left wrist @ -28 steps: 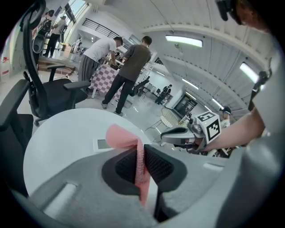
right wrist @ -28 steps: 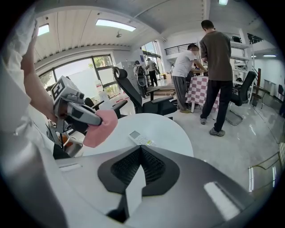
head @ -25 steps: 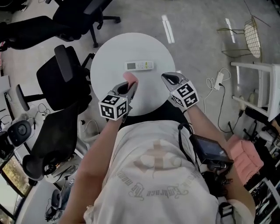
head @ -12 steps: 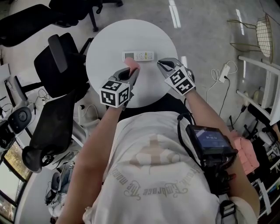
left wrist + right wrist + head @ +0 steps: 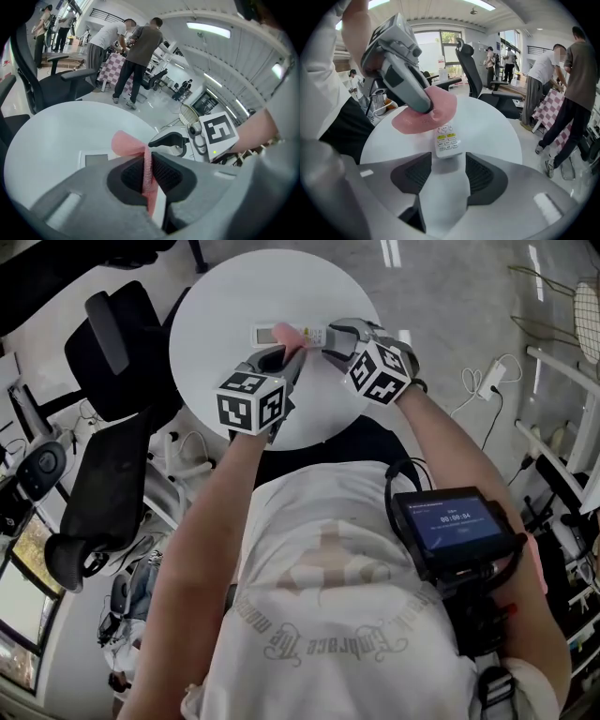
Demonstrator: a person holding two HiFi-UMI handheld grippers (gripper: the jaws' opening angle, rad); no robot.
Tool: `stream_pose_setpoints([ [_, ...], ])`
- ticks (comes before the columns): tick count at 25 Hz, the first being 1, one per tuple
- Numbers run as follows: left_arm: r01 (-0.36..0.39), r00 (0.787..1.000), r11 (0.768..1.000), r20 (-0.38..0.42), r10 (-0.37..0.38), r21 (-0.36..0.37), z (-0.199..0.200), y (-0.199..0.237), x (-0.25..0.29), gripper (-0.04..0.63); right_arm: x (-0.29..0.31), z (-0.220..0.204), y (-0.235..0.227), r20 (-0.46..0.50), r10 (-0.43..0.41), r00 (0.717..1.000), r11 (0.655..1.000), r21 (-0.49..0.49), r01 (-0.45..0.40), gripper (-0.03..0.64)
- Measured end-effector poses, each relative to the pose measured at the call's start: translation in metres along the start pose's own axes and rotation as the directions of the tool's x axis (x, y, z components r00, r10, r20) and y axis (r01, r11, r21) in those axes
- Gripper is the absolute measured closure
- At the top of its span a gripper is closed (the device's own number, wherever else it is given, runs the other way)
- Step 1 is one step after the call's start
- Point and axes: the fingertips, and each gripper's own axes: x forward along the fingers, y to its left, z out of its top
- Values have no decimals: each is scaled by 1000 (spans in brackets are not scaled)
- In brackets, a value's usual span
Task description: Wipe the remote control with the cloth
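**Cloth on the remote**

The left gripper (image 5: 147, 174) is clamped tight on the pink cloth (image 5: 423, 114), which drapes over one end of the remote control (image 5: 446, 140) lying flat on the white table (image 5: 230, 296). The right gripper (image 5: 448, 172) has just been opening its jaws (now wide apart). The remote's near end lies at their mouth, ungripped.

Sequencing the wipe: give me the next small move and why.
Probably ease the right gripper forward and close it on the button end of the remote control. Its jaws have just been opening and stand apart, with that end at their mouth, ungripped, while the left gripper, shut on the cloth, drapes it over the other end.
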Motion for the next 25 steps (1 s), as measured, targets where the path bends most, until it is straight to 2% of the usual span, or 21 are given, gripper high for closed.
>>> stream_pose_setpoints([
  [4,9,1000,1000,-22,-9,6,6,-4,16,568,8,1,2,-12,42,999,997,-68,-43,344],
  [8,6,998,1000,-64,-4,29,6,-6,33,568,13,3,4,3,50,999,995,-87,-49,341],
  [12,26,996,999,-87,-22,42,10,-7,47,568,23,9,2,13,43,999,994,-104,-41,352],
  [15,41,993,998,-109,-35,54,11,-10,56,568,24,12,0,17,36,999,993,-115,-34,387],
  [19,51,987,997,-157,-42,57,4,-8,66,568,24,12,1,11,40,999,992,-116,-38,388],
  [25,24,981,994,-194,-2,111,2,-2,68,569,23,10,1,7,40,999,993,-109,-39,392],
])
